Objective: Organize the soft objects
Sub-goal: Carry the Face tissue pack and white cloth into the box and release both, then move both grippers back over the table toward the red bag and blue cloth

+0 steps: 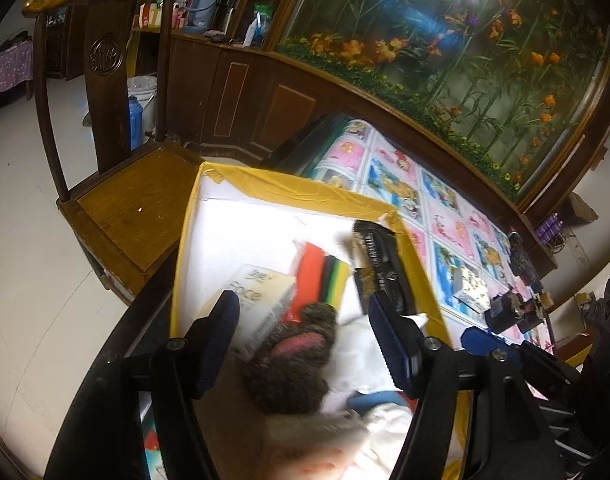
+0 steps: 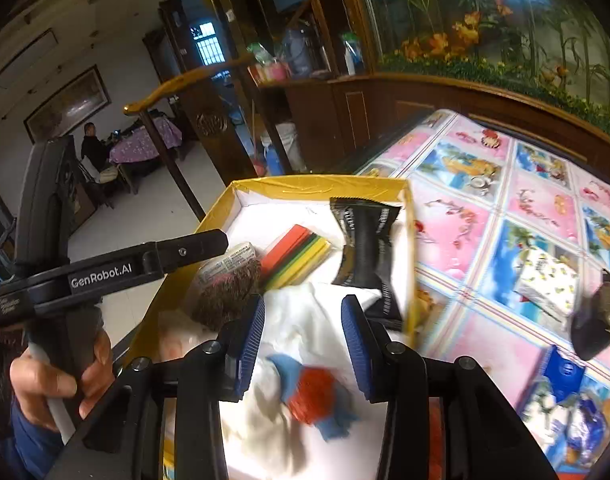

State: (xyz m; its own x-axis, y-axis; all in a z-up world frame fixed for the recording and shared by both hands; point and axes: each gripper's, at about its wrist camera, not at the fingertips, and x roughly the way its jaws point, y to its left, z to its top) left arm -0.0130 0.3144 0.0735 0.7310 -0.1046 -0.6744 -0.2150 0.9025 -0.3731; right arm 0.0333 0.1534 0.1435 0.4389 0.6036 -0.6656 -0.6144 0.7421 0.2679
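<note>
Left gripper (image 1: 305, 344): I see its jaws apart, empty, above the yellow-rimmed box (image 1: 305, 188).
Right gripper (image 2: 303, 344): jaws apart, empty, over white cloth (image 2: 305, 320).
Writing: "GenRobot.AI" on the left tool; "Face" on a tissue pack (image 1: 257, 296).
Soft things: brown knit piece (image 1: 293, 356) and cloth lie inside the box.

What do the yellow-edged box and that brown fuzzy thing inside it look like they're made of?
Box: probably white foam or card, its rim wrapped in glossy yellow tape, wrinkled at the corners. Brown fuzzy thing: looks like plush or looped yarn, matte and shaggy, with a pink patch.
</note>
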